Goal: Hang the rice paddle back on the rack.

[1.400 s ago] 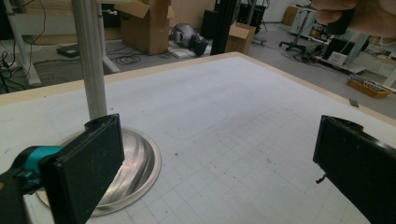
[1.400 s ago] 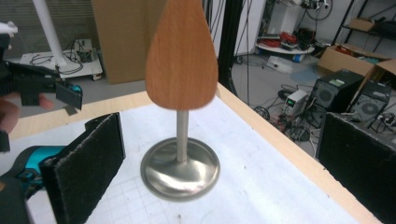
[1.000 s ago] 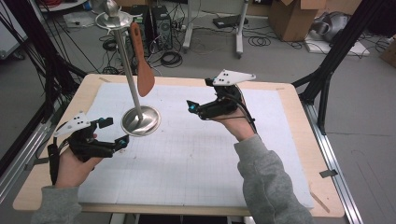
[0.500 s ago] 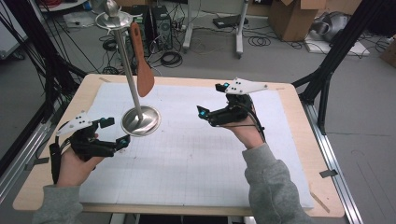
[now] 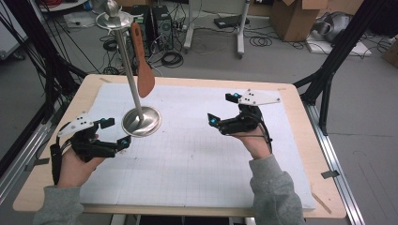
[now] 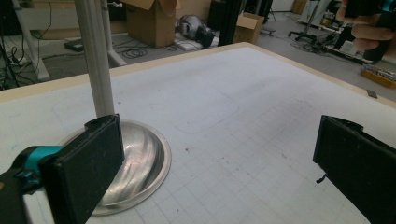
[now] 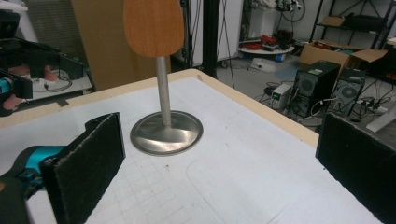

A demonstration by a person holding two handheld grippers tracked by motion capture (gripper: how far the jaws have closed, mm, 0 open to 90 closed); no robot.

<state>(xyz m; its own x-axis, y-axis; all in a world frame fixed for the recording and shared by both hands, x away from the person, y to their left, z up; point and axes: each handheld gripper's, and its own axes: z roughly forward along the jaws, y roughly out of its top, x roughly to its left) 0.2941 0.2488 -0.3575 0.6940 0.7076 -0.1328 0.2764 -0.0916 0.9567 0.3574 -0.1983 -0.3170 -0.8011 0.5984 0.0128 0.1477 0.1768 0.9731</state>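
A metal stand with a round base (image 5: 141, 123) and a thin pole (image 5: 127, 70) rises at the left of the white mat; a wooden spatula (image 5: 144, 70) hangs from its top disc (image 5: 114, 19). My left gripper (image 5: 116, 132) is open just left of the base, with nothing between its jaws. In the left gripper view the base (image 6: 140, 163) lies beside the left jaw and the pole (image 6: 95, 65) stands behind it. My right gripper (image 5: 221, 108) is open at mid-table, facing the stand. In the right gripper view I see the base (image 7: 166, 133) and the spatula blade (image 7: 153, 25).
A gridded white mat (image 5: 197, 164) covers the wooden table (image 5: 300, 154). Black frame legs (image 5: 328, 70) stand at the table's right and left. Cardboard boxes (image 5: 293, 16), computer towers (image 7: 317, 86) and cables lie on the floor beyond the far edge.
My right gripper has drifted to the right and a little toward the person, away from the stand. The left gripper and the stand have stayed put.
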